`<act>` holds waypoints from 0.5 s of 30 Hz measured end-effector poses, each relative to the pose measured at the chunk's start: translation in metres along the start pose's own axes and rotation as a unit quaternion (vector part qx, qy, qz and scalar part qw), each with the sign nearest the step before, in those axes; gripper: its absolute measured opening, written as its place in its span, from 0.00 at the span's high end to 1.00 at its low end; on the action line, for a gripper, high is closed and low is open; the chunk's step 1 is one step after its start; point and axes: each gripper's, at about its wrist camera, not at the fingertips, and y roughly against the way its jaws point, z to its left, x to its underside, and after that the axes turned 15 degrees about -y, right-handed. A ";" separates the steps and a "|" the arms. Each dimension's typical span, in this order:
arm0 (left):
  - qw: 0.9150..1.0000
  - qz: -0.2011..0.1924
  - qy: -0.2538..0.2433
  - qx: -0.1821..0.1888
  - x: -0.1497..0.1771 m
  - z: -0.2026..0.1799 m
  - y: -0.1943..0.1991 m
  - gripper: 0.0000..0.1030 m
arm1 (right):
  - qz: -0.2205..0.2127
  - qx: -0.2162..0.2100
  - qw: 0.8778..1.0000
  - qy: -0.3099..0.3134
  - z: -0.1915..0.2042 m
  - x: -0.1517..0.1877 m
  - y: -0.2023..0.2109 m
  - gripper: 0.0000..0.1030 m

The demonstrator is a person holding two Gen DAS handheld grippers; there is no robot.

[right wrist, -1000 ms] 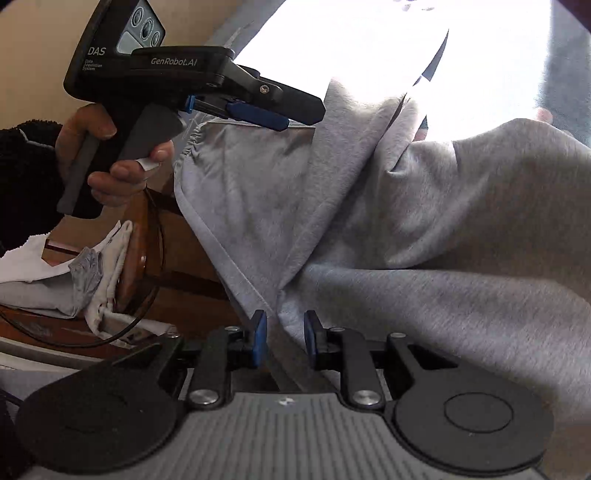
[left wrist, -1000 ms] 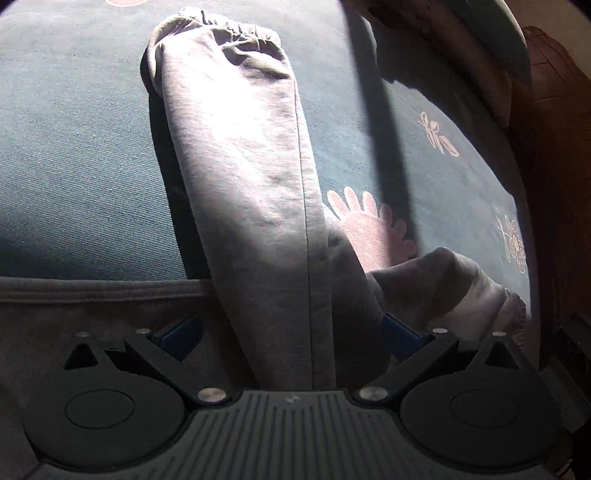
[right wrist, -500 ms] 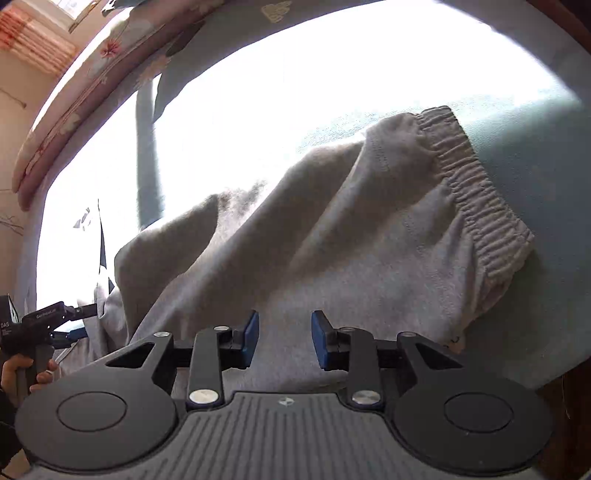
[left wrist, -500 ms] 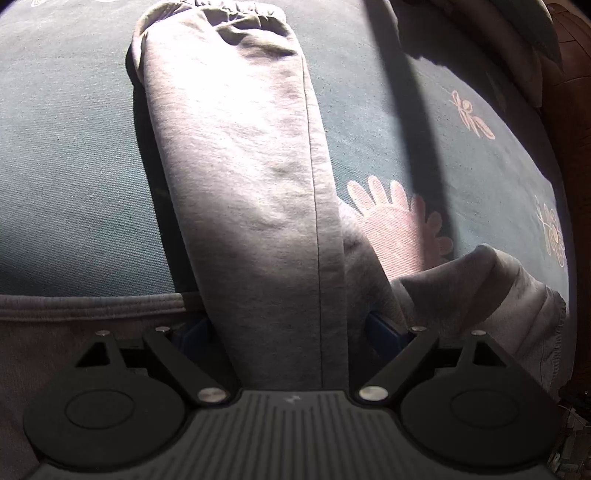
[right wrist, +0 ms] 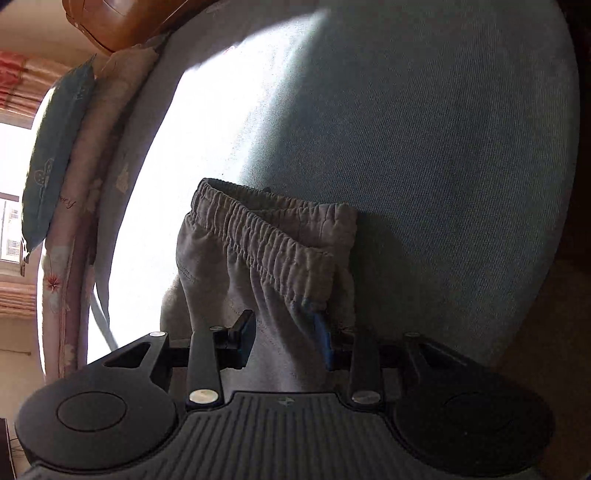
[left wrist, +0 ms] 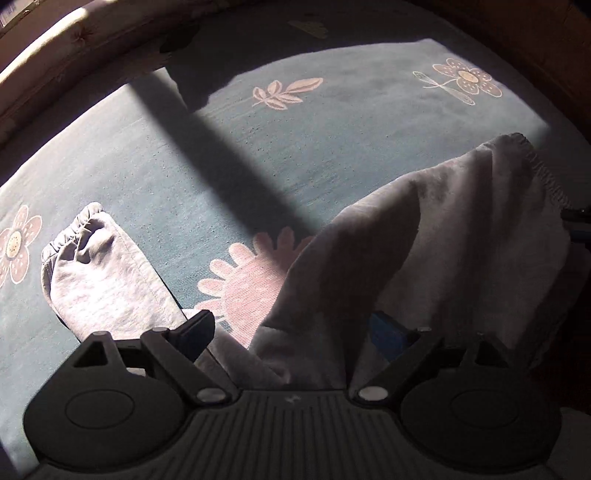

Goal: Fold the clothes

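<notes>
Grey sweatpants (left wrist: pixel 424 251) lie on a blue bedspread (left wrist: pixel 332 147) with pink flowers. In the left wrist view one leg ends in a gathered cuff (left wrist: pixel 79 236) at the left, and the rest rises in a tented fold to the right. My left gripper (left wrist: pixel 291 330) has its jaws wide and opening. The fabric passes between them, and the pads do not visibly press on it. In the right wrist view the elastic waistband (right wrist: pixel 258 240) stands up off the bedspread (right wrist: pixel 443 147). My right gripper (right wrist: pixel 282 332) is shut on the bunched cloth just below it.
A blue pillow (right wrist: pixel 55 147) and a floral quilt (right wrist: pixel 92 155) line the bed's far side under a wooden headboard (right wrist: pixel 122 22). A dark band of shadow (left wrist: pixel 221 166) crosses the bedspread. Dark wood borders the bed at the upper right of the left wrist view.
The left view has rolled: the leg that lay straight ahead is now at the left, and the cloth on the right has risen. The right view has swung onto the waistband end.
</notes>
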 end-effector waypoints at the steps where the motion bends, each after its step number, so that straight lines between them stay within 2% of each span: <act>1: 1.000 -0.003 -0.015 0.011 -0.012 -0.011 -0.005 0.12 | 0.004 -0.003 1.000 -0.005 -0.004 0.000 -0.004 0.62; 3: 0.999 -0.010 -0.037 0.038 -0.036 -0.031 -0.017 0.12 | 0.006 -0.015 1.000 -0.015 -0.010 -0.003 -0.011 0.62; 6: 0.996 -0.021 -0.044 0.075 -0.060 -0.055 -0.031 0.12 | -0.003 -0.044 0.999 -0.024 -0.014 -0.012 -0.014 0.62; 9: 0.994 -0.015 -0.064 0.092 -0.073 -0.079 -0.039 0.12 | 0.008 -0.053 0.999 -0.005 -0.011 -0.015 -0.019 0.60; 10: 0.993 -0.013 -0.072 0.096 -0.077 -0.087 -0.041 0.12 | 0.009 -0.046 0.999 0.007 -0.009 -0.015 -0.020 0.69; 12: 0.991 -0.010 -0.084 0.102 -0.083 -0.097 -0.042 0.12 | 0.009 -0.046 0.999 0.025 -0.008 -0.016 -0.011 0.78; 15: 0.990 -0.007 -0.096 0.107 -0.091 -0.106 -0.044 0.12 | 0.007 -0.050 0.998 0.037 -0.005 -0.021 -0.001 0.83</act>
